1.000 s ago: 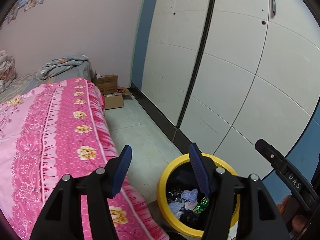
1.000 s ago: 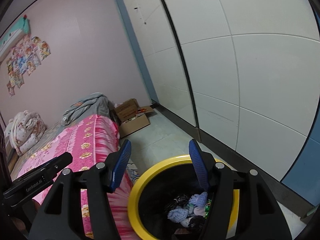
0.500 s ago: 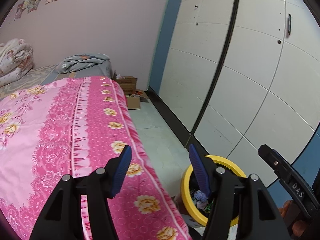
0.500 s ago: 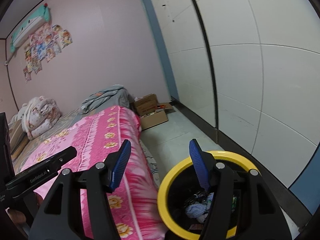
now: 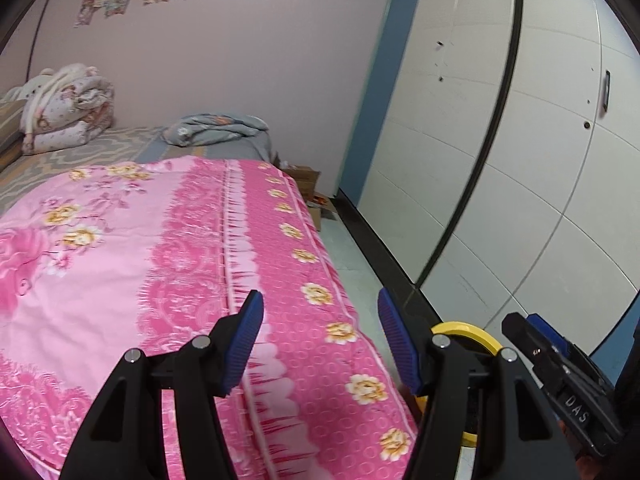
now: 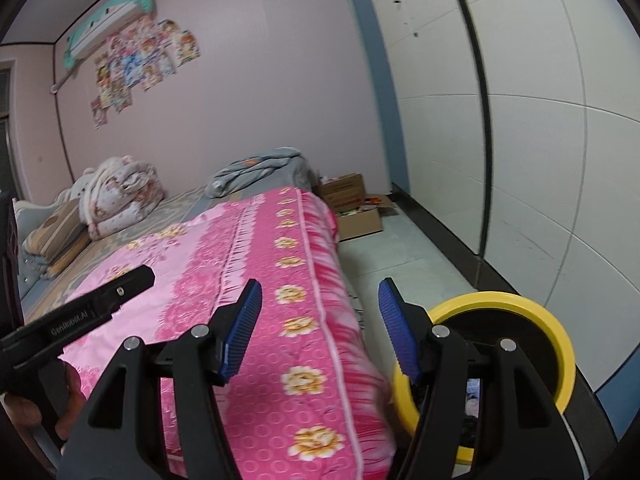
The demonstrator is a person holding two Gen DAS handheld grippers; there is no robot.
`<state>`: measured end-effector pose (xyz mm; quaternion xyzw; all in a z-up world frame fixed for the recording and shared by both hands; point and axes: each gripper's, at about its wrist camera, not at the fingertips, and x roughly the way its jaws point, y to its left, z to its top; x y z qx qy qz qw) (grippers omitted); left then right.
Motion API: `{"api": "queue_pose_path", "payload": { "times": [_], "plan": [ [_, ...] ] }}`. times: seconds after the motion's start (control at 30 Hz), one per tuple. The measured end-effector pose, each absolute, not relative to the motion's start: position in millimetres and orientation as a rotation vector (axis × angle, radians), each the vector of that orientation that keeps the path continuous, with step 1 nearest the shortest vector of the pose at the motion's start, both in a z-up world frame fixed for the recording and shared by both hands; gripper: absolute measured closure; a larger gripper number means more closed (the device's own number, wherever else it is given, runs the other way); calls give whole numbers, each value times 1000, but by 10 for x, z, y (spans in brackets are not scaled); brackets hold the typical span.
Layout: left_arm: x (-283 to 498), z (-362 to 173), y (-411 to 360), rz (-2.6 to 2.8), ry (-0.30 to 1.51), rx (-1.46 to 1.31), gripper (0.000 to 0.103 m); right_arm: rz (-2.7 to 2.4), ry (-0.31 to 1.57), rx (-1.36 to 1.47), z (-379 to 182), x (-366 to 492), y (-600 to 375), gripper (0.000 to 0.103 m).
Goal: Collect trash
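Observation:
A black trash bin with a yellow rim (image 6: pixel 536 312) stands on the floor by the foot of the bed, low right in the right wrist view; a little trash shows inside it. The left wrist view catches only part of its yellow rim (image 5: pixel 468 330) behind that gripper's right finger. My left gripper (image 5: pixel 320 340) hovers over the edge of the pink flowered bedspread (image 5: pixel 120 248), open, with nothing between its blue pads. My right gripper (image 6: pixel 320 328) hangs between the bedspread (image 6: pixel 256 248) and the bin, also open and holding nothing. No loose trash shows on the bed.
White wardrobe doors (image 5: pixel 520 160) line the right side, leaving a narrow strip of pale floor (image 6: pixel 404 252) beside the bed. Open cardboard boxes (image 6: pixel 352 208) sit at the far end. Folded quilts (image 6: pixel 120 196) and a grey blanket (image 5: pixel 216 128) lie at the bed's head.
Both grippers have swung left, away from above the bin and toward the bed. The bin has slid to the lower right of both views. Jaw gaps look unchanged.

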<state>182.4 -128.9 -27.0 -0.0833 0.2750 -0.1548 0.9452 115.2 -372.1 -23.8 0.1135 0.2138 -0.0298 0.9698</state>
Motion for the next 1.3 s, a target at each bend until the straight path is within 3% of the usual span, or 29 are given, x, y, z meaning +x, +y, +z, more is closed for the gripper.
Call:
{"api": "queue_pose_path", "payload": {
  "times": [0.57, 0.73, 0.87, 0.93, 1.07, 1.13, 1.3],
  "plan": [
    [1346, -267, -397, -155, 514, -178, 47, 102, 460, 147, -261, 1091, -2892, 45],
    [1156, -268, -209, -116, 488, -171, 46, 116, 456, 130, -256, 1028, -2768, 40],
    [1015, -219, -122, -112, 465, -174, 46, 122, 443, 142, -217, 975, -2733, 28],
    [926, -172, -97, -97, 437, -169, 31, 121, 436, 142, -203, 963, -2752, 27],
    [781, -89, -76, -90, 382, -148, 27, 124, 410, 135, -163, 892, -2725, 11],
    [710, -50, -78, -85, 359, -144, 17, 120, 401, 135, -140, 868, -2727, 9],
    [591, 11, -50, -101, 324, -158, 9, 85, 358, 145, -100, 784, -2750, 8]
  ]
}}
